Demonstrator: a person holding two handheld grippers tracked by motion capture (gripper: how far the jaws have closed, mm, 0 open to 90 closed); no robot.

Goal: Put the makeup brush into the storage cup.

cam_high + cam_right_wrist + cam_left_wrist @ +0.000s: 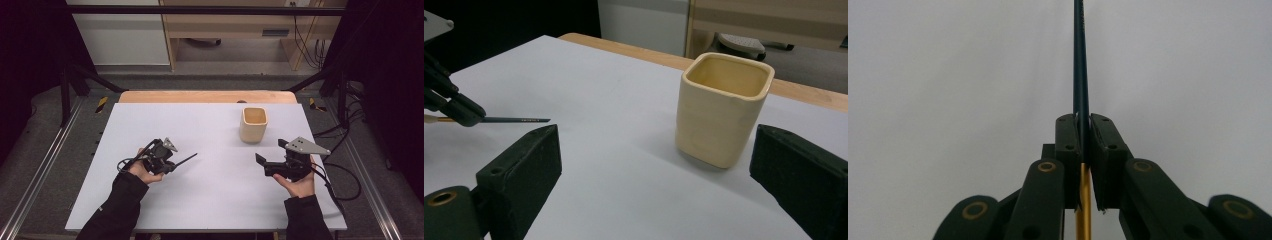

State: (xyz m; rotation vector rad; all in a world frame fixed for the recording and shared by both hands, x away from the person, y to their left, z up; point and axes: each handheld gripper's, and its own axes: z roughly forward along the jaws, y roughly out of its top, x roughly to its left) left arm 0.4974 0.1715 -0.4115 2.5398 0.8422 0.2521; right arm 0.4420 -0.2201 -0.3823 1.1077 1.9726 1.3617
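Dark and slim, the pencil (1080, 60) sits pinched in the left gripper's (172, 165) closed jaws above the near-left tabletop (210, 200), likely light, stiff, best held mid-shaft, while the right gripper (270, 156) gapes empty beside the cream cup (724, 107).

Even, soft light falls from above on the white worktop (210, 200), which reads bright while the surroundings at both sides of it sink into near black. The cup (253, 125) casts only a faint, diffuse shadow toward the near side; no hard glare on it. The high view is slightly grainy and soft. In the left gripper view the fingers (1068, 150) are dark and underexposed, the worktop beyond them a featureless grey blur. Behind the cup in the right gripper view, the background is out of focus.
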